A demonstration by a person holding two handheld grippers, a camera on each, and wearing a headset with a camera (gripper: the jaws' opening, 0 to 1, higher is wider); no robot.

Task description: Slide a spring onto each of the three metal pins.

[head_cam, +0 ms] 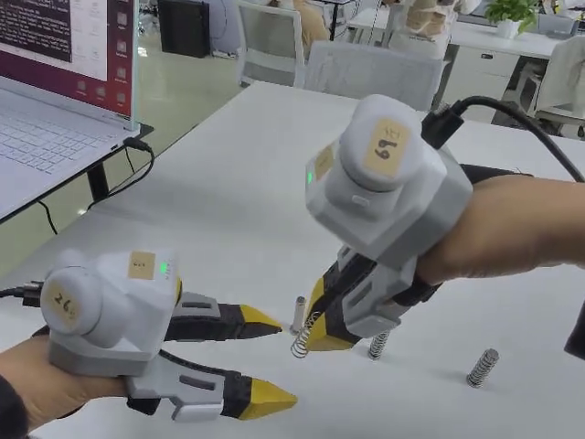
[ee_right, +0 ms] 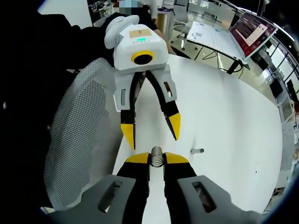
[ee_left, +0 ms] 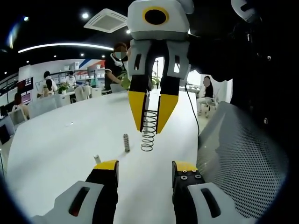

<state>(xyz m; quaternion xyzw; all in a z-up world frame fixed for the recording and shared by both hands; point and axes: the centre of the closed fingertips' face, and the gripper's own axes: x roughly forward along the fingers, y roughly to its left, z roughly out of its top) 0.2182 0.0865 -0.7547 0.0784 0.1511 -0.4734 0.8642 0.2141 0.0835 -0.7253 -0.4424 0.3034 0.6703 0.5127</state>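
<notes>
My right gripper (head_cam: 322,338) points down at the white table, shut on a coil spring (head_cam: 303,337) that hangs beside a bare metal pin (head_cam: 298,314). In the right gripper view the spring's end (ee_right: 157,153) pokes up between the yellow tips, and the bare pin (ee_right: 196,150) is to the right. Two other pins carry springs, one (head_cam: 378,344) just right of the gripper and one (head_cam: 482,367) farther right. My left gripper (head_cam: 267,359) is open and holds nothing, its tips facing the bare pin from the left. The left gripper view shows the held spring (ee_left: 147,140) and the bare pin (ee_left: 97,159).
An open laptop (head_cam: 55,101) sits on a separate desk at the upper left, with its cable (head_cam: 137,174) hanging down. Chairs (head_cam: 375,73) stand along the table's far edge. The white table (head_cam: 228,192) stretches away behind the pins.
</notes>
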